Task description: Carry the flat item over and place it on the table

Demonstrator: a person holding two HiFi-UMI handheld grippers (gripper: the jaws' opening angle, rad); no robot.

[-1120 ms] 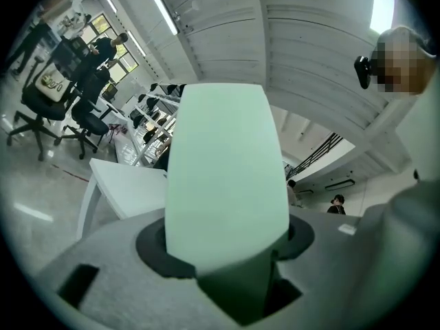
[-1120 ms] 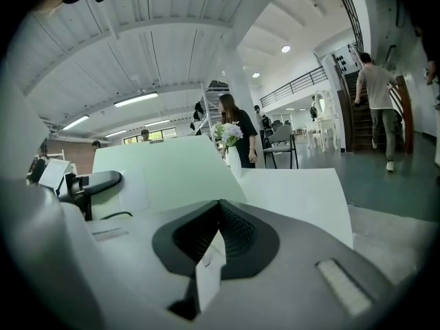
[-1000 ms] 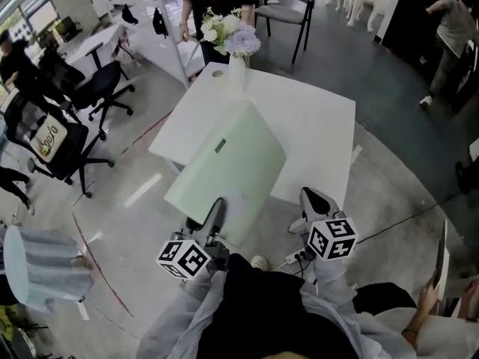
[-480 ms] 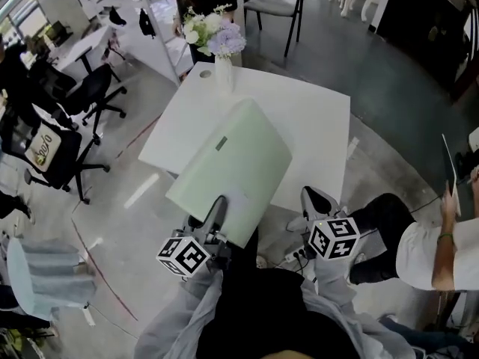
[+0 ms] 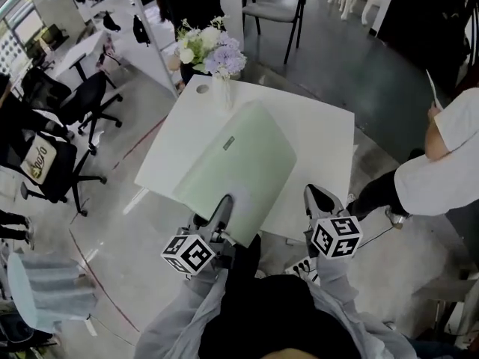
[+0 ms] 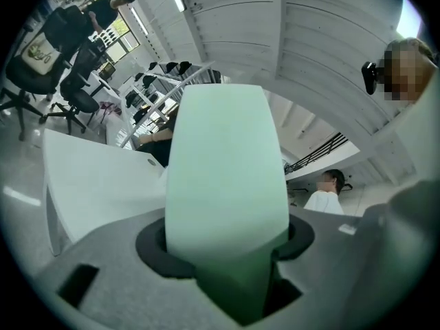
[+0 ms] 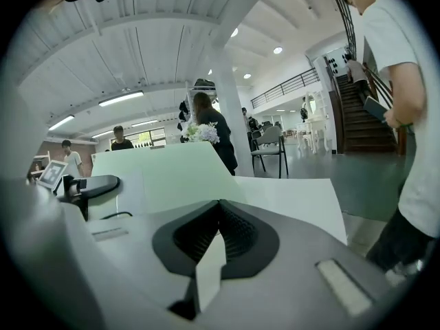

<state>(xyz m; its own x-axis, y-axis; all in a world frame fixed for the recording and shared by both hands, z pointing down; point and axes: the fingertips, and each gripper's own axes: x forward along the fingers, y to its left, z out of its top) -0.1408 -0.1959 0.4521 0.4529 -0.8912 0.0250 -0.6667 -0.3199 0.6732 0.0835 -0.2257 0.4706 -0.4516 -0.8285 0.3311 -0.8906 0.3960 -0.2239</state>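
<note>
I am holding the pale green flat rectangular panel (image 5: 239, 163) in my left gripper (image 5: 222, 217), whose jaws are clamping its near edge. The panel is slanting up and away from me over the white square table (image 5: 322, 137), apparently not lying on it yet. My right gripper (image 5: 318, 199) is off to the panel's side, apart from it, with its jaws pressed together on nothing I can name. I judge the carry to be ending and the placing to be beginning. Next I am needing to lower the panel flat onto bare tabletop, short of the vase of white and lilac flowers (image 5: 209, 51) at the far edge, before opening my jaws.
</note>
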